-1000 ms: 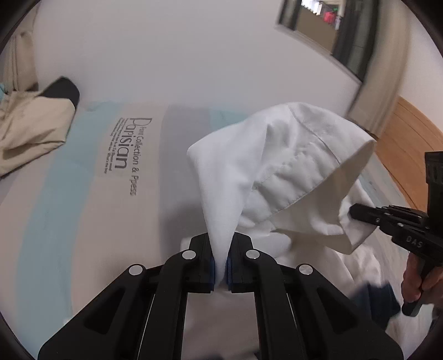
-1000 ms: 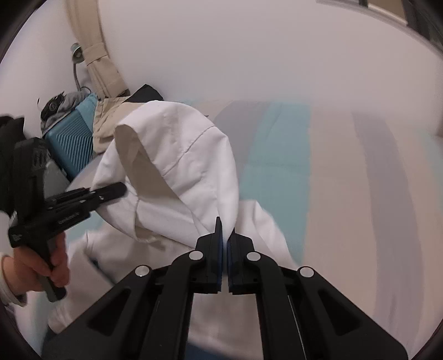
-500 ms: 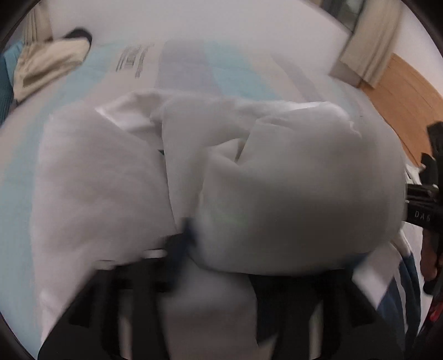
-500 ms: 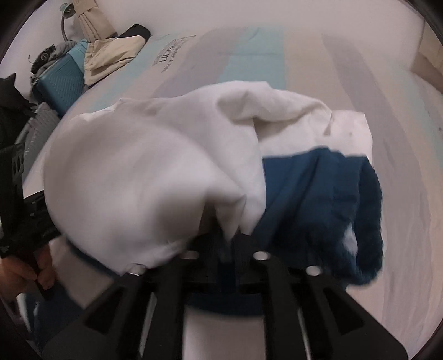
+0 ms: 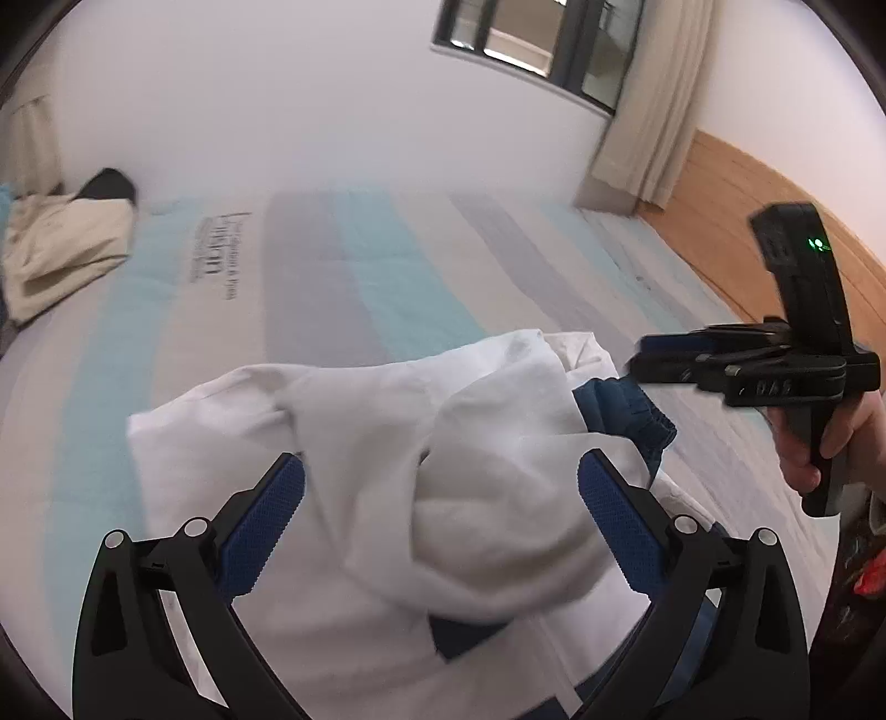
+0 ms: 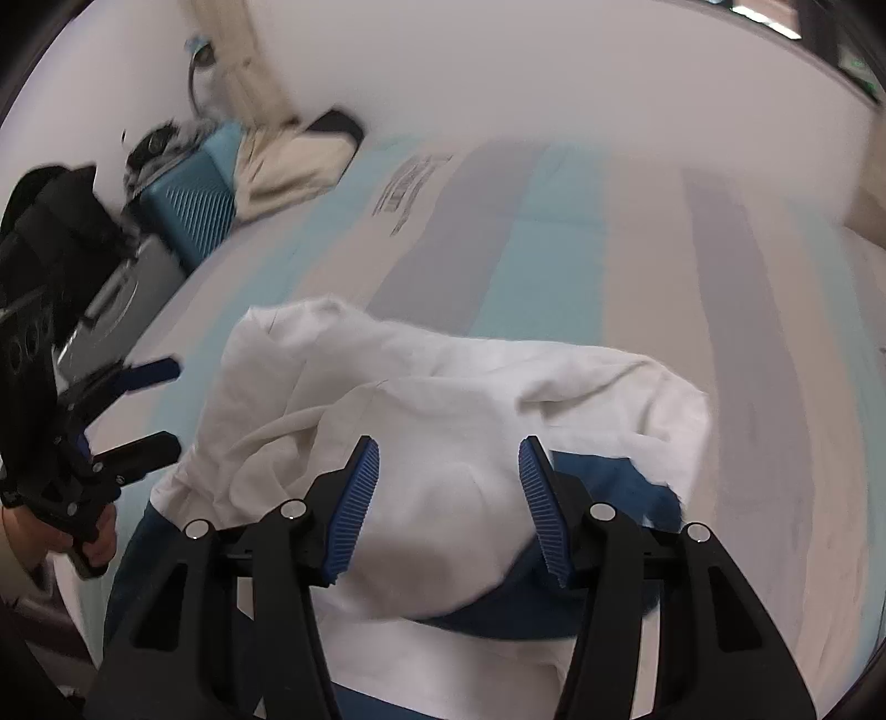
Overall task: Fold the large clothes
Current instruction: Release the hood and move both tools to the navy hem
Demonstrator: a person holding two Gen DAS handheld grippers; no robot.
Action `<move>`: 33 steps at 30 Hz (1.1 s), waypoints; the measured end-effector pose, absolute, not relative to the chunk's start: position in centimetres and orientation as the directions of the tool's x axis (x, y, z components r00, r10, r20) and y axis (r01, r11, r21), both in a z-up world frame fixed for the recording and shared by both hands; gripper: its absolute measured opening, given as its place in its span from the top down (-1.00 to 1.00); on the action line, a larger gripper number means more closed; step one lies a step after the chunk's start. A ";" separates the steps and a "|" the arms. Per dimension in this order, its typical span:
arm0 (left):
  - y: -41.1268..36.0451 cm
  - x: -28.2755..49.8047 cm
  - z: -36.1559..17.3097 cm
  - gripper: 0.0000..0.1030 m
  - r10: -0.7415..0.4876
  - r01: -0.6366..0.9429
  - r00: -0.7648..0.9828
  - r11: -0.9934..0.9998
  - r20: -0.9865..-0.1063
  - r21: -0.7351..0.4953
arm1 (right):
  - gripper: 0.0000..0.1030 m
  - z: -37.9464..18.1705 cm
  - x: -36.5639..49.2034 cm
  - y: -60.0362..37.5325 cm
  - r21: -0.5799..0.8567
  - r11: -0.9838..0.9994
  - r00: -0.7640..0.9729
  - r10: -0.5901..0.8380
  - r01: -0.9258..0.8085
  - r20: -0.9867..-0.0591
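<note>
Now the white garment (image 5: 421, 454) lies in a loose heap on the striped mattress (image 5: 354, 277), low in the middle of both wrist views, with a dark blue part (image 5: 626, 410) showing at its right edge and underneath. Over it, the left gripper (image 5: 443, 498) has let go: its jaws are opening wide, the blue pads (image 5: 266, 520) stand apart on either side of the cloth and press nothing. Likewise the right gripper (image 6: 448, 487) is released, its jaws opening over the white fabric (image 6: 443, 410), ribbed pads (image 6: 357, 498) clear of it. From the left wrist, the right gripper appears at 3 o'clock, gripped by a hand (image 5: 830, 443); from the right wrist, the left gripper sits at 9 o'clock. A beige garment (image 5: 61, 249) rests at 10 o'clock on the far corner of the mattress, near a teal suitcase (image 6: 188, 205). A window (image 5: 531, 39) is at 12 o'clock, a curtain (image 5: 648, 99) beside it.
</note>
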State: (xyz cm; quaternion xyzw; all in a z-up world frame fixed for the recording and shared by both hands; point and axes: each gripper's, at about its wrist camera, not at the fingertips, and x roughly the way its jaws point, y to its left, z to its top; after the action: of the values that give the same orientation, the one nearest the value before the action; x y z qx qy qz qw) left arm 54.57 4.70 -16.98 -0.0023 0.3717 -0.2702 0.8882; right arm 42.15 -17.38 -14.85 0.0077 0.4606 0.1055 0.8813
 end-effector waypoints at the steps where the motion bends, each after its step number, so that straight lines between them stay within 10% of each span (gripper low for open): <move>1: 3.7 55.5 -18.2 -0.88 -0.488 0.500 0.540 0.842 -0.686 -0.206 | 0.05 -15.7 42.7 -17.1 0.112 0.975 0.532 0.200 -0.193 -0.823; 11: -0.4 55.5 -30.4 -0.88 -0.325 0.502 0.394 0.859 -0.860 -0.095 | 0.34 -27.4 40.1 -15.9 0.103 0.981 0.344 0.154 -0.163 -0.926; 20: 3.0 52.5 -26.1 -0.88 -0.252 0.382 0.466 0.922 -0.848 -0.064 | -0.47 -23.4 36.2 -15.5 0.012 0.991 0.465 0.072 -0.131 -0.882; 33: 17.1 32.5 -24.5 -0.88 -0.086 0.105 0.288 0.993 -0.954 -0.057 | -0.64 -22.5 17.9 -18.5 -0.057 0.996 0.339 -0.077 0.071 -0.938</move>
State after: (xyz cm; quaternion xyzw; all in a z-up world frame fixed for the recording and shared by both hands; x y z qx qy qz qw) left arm 32.53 17.15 -24.51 0.0081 0.5937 -0.0594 0.8025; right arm 17.91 -18.54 -22.51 -0.0029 0.5731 -0.0453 0.8182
